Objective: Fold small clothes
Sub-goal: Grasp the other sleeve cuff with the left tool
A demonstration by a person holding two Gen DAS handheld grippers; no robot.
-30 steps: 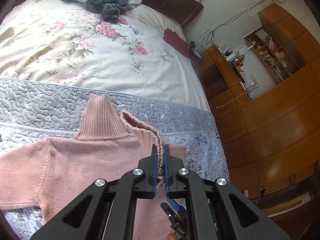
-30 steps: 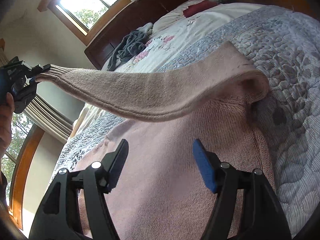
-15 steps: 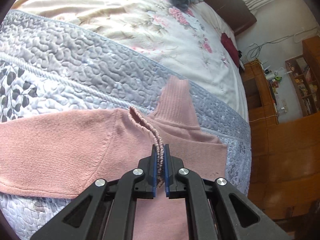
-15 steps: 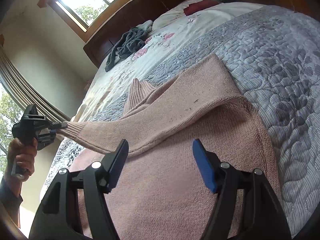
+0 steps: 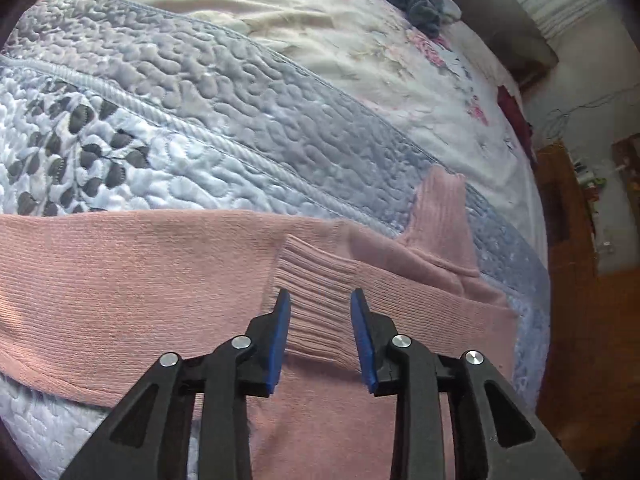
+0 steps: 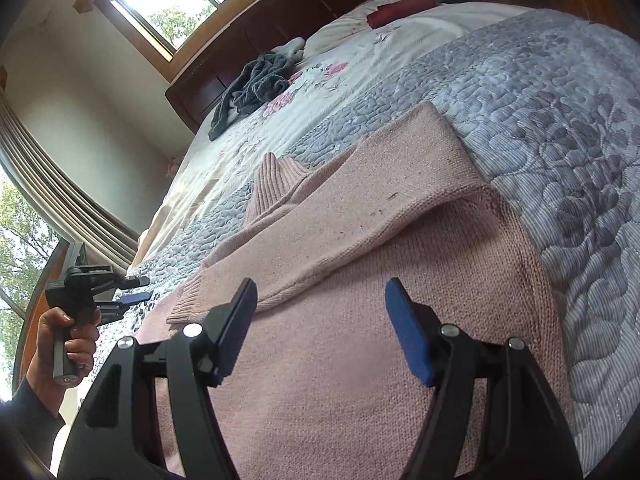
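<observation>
On quilt, one pink sweater, two parted tongs

Pink sweater flat on quilted bedspread, sleeve folded across, right claw open above

A pink sweater of soft knitted wool is seen low in the frame, with ribbed knit at its cuff. The blue bedspread is made of bumpy, slightly shiny stitched cloth. Matt black plastic, blue pads and shiny metal pins are seen on the left gripper. Glossy brown wood is seen on the headboard.
</observation>
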